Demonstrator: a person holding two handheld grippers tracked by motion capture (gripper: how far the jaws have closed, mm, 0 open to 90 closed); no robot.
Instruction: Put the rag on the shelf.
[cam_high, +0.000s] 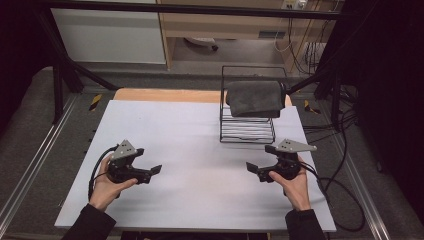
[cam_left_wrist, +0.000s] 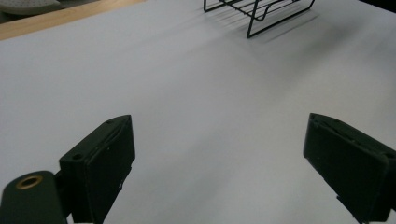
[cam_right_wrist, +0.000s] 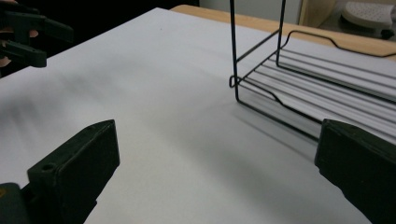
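A black wire rack (cam_high: 247, 127) stands at the back right of the white table (cam_high: 190, 150). A dark grey folded towel (cam_high: 254, 98) lies on the rack's top tier. My left gripper (cam_high: 148, 162) hovers over the table's front left, open and holding nothing. My right gripper (cam_high: 261, 158) is at the front right, just in front of the rack, open with nothing between its jaws. In the left gripper view the rack's base (cam_left_wrist: 261, 11) is far ahead at the top. The rack's lower tier (cam_right_wrist: 317, 70) is close on the right in the right gripper view.
Black cables (cam_high: 345, 200) trail off the table's right side. A wooden strip (cam_high: 165, 95) runs along the table's far edge, with metal frame bars (cam_high: 65, 65) at the left. The other hand's gripper (cam_right_wrist: 25, 35) appears far off in the right gripper view.
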